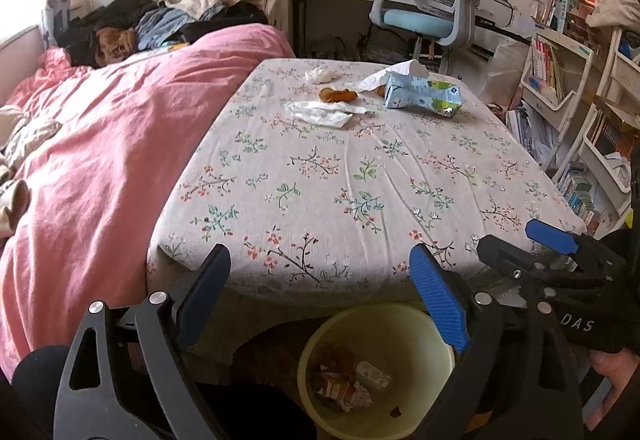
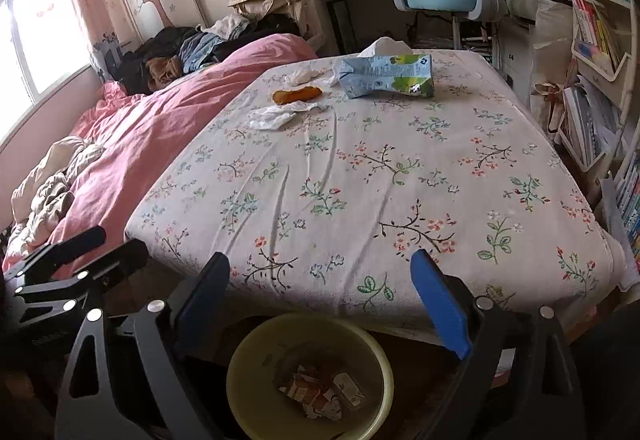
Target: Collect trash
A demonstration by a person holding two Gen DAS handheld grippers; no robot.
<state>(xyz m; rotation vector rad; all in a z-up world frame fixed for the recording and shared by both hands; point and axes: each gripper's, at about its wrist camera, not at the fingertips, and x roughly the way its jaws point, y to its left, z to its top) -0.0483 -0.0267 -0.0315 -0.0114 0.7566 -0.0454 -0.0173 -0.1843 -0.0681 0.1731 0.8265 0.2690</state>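
Observation:
Trash lies at the far end of the floral-cloth table [image 1: 360,176]: a crushed blue milk carton [image 1: 422,96] [image 2: 386,76], an orange peel [image 1: 338,94] [image 2: 296,95], a flat white tissue [image 1: 322,113] [image 2: 272,118], a crumpled tissue ball [image 1: 320,74] [image 2: 302,75] and a white tissue behind the carton [image 1: 394,74]. A yellow bin [image 1: 376,368] [image 2: 310,376] with wrappers inside stands on the floor below the near table edge. My left gripper [image 1: 320,292] is open and empty above the bin. My right gripper [image 2: 320,292] is open and empty beside it, and also shows in the left wrist view [image 1: 520,246].
A bed with a pink quilt [image 1: 100,144] and a clothes pile [image 1: 132,24] lies left of the table. A blue desk chair [image 1: 432,0] and a desk stand behind. White book racks [image 1: 560,80] line the right side.

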